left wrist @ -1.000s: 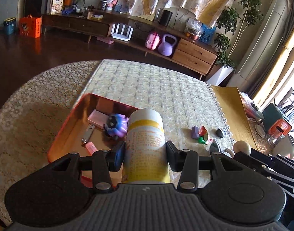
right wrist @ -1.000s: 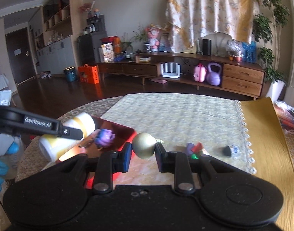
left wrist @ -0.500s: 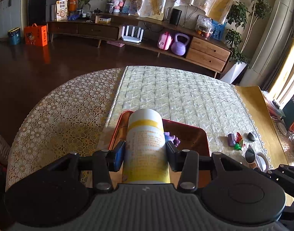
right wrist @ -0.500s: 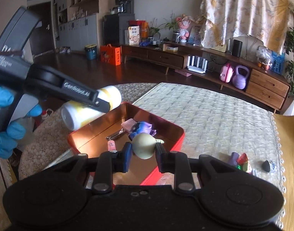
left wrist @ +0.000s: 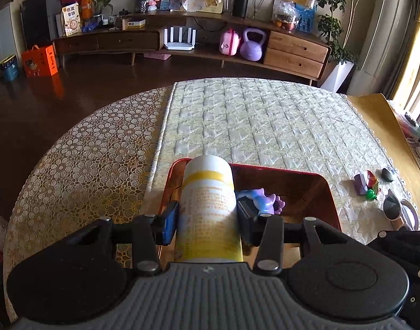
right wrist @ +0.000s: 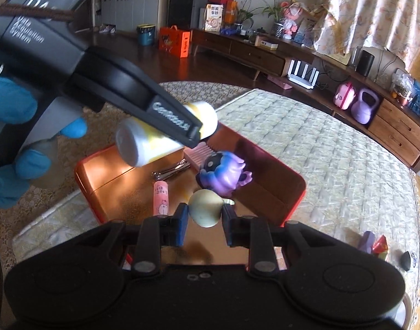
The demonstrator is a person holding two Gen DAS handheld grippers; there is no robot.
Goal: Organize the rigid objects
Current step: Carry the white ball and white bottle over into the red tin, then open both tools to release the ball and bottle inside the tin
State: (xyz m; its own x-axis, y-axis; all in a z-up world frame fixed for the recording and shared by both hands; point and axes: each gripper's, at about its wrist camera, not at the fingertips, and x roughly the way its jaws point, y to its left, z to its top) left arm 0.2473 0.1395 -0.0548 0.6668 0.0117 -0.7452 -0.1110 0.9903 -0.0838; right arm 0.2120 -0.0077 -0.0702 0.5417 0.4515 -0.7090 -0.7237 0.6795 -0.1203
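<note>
my white and yellow bottle (left wrist: 208, 209) hangs tilted over the red tray (right wrist: 278, 189) at frame centre. my pale ball (right wrist: 204, 207) hovers lower centre. purple toy (right wrist: 223, 173), pink tube (right wrist: 161, 198), clippers (right wrist: 171, 170) lie inside.

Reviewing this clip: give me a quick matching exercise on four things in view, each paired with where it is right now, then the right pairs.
Things:
1. white and yellow bottle
2. pale egg-shaped ball
3. purple figurine
4. sunglasses

Places:
A. lying inside the red tray
B. on the tablecloth outside the tray
C. clamped in the left gripper
D. clamped in the right gripper

Pairs: 1-C, 2-D, 3-A, 4-B
</note>
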